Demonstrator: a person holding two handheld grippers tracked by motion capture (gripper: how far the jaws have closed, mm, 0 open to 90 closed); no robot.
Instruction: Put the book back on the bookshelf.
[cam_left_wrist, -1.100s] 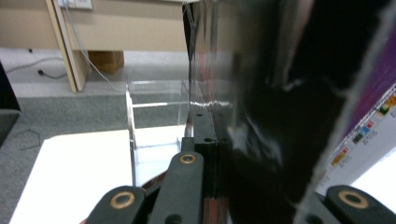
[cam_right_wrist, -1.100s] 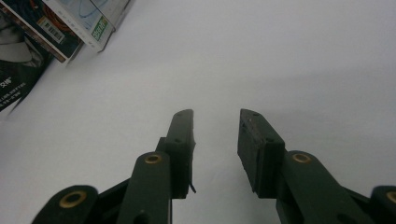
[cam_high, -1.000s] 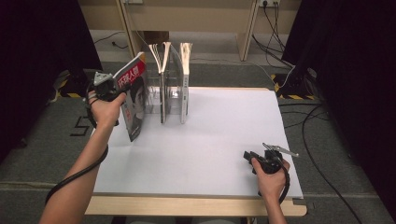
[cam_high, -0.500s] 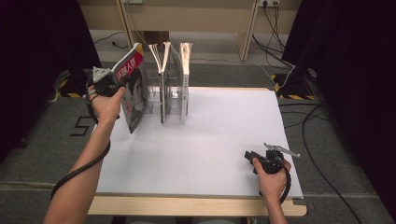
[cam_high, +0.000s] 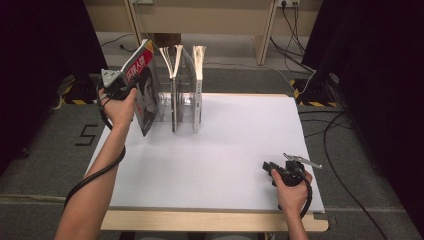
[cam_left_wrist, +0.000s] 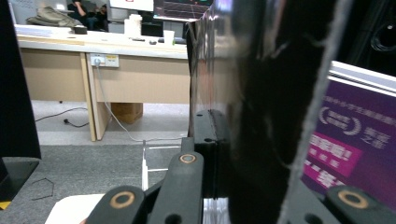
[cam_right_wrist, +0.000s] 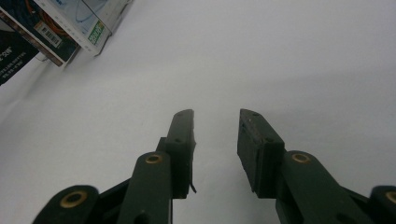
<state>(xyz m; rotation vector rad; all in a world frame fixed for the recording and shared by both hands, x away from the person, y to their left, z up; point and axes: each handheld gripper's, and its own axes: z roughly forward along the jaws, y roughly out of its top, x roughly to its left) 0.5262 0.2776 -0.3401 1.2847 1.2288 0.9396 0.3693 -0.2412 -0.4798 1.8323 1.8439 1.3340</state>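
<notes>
A magazine (cam_high: 145, 90) with a red spine and a dark cover with a face on it hangs tilted just left of a clear rack (cam_high: 186, 106), its lower corner close to the white table (cam_high: 225, 140). My left gripper (cam_high: 122, 82) is shut on its left edge. In the left gripper view the jaws (cam_left_wrist: 243, 154) clamp the dark edge of the magazine (cam_left_wrist: 271, 102), whose purple cover shows at the right. Two thin magazines (cam_high: 175, 60) (cam_high: 199, 57) stand upright in the rack. My right gripper (cam_high: 267, 167) rests on the table at the front right, open with nothing between its fingers (cam_right_wrist: 215, 126).
The rack stands at the table's back left. In the right gripper view, magazine corners (cam_right_wrist: 70, 23) lie at the top left. Wooden desks (cam_high: 200, 20) and floor cables (cam_high: 320, 75) lie beyond the table, with black curtains on both sides.
The left hand has lifted the magazine a little and its top has tipped further left, away from the rack. The right hand has not moved.
</notes>
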